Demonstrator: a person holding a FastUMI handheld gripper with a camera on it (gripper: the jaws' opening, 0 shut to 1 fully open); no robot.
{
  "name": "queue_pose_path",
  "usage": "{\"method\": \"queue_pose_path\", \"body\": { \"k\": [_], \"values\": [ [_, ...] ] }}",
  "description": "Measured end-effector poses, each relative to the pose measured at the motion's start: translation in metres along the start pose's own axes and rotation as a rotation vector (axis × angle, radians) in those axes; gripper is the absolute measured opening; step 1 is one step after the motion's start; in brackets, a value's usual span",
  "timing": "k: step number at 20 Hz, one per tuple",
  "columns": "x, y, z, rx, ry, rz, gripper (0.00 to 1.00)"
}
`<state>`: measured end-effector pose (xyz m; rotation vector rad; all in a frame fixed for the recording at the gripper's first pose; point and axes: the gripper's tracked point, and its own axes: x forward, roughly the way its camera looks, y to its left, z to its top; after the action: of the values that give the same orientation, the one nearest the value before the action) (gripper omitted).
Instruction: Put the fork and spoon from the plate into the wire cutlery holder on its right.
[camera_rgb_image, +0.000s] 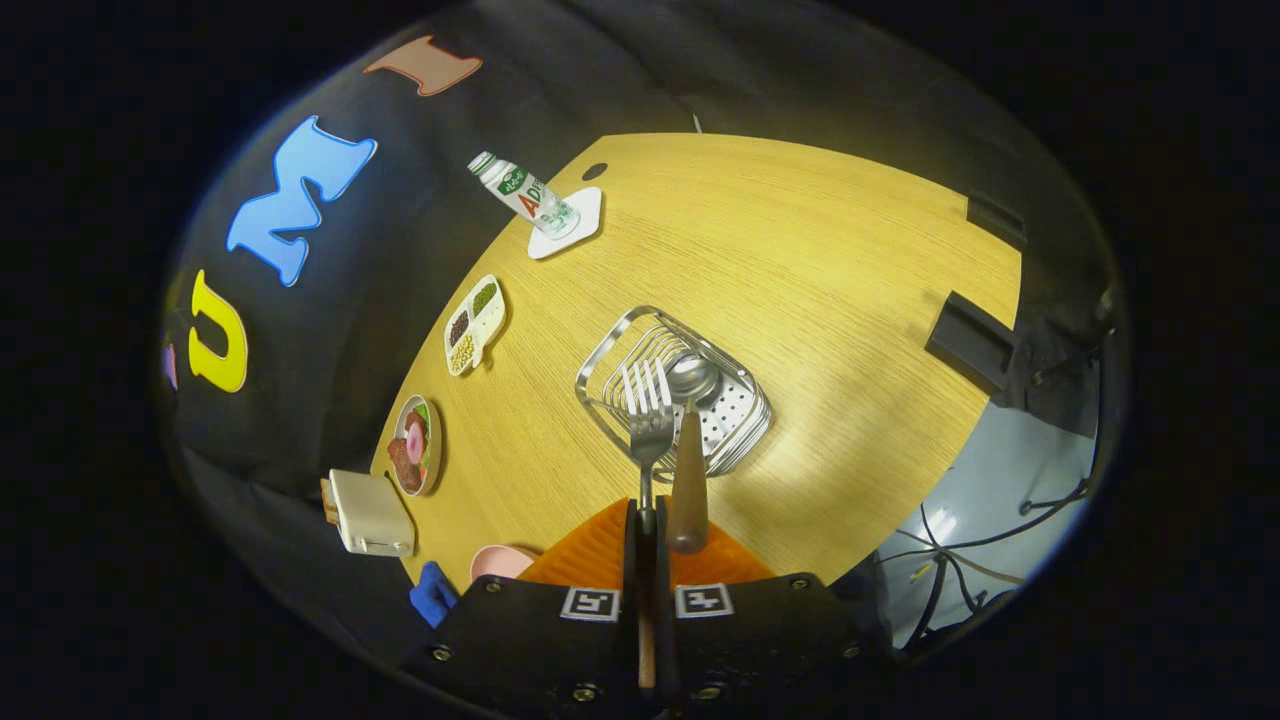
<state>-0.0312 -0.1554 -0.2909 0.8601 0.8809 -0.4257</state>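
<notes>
My gripper (647, 525) is shut on the thin metal handle of the fork (650, 412). The fork points ahead, and its tines hang over the near rim of the wire cutlery holder (612, 345), which stands on the wooden table just beyond the fingers. The spoon (688, 480) is in the holder: its metal bowl lies on the perforated bottom and its brown wooden handle leans out toward me, ending beside the right finger. An orange ridged plate (585, 560) lies under the fingers, on the holder's near side.
Along the table's left edge stand a bottle (522, 190) on a white coaster, a small tray of beans (474, 325), a dish of food (415, 445) and a white toaster (370, 512). A pink dish (497, 560) sits by the plate. Black brackets (975, 345) clamp the right edge.
</notes>
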Motion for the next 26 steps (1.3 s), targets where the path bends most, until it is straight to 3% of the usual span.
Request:
{"method": "queue_pose_path", "body": {
  "k": [8, 9, 20, 22, 26],
  "values": [
    [-0.008, 0.005, 0.013, 0.047, -0.030, 0.044, 0.14],
    [-0.008, 0.005, 0.013, 0.048, -0.029, 0.043, 0.20],
    [-0.013, 0.002, 0.018, 0.060, -0.048, 0.031, 0.20],
    [-0.016, 0.005, 0.020, 0.061, -0.057, 0.043, 0.30],
    [-0.023, 0.011, 0.028, 0.056, -0.075, 0.055, 0.31]
  ]
}}
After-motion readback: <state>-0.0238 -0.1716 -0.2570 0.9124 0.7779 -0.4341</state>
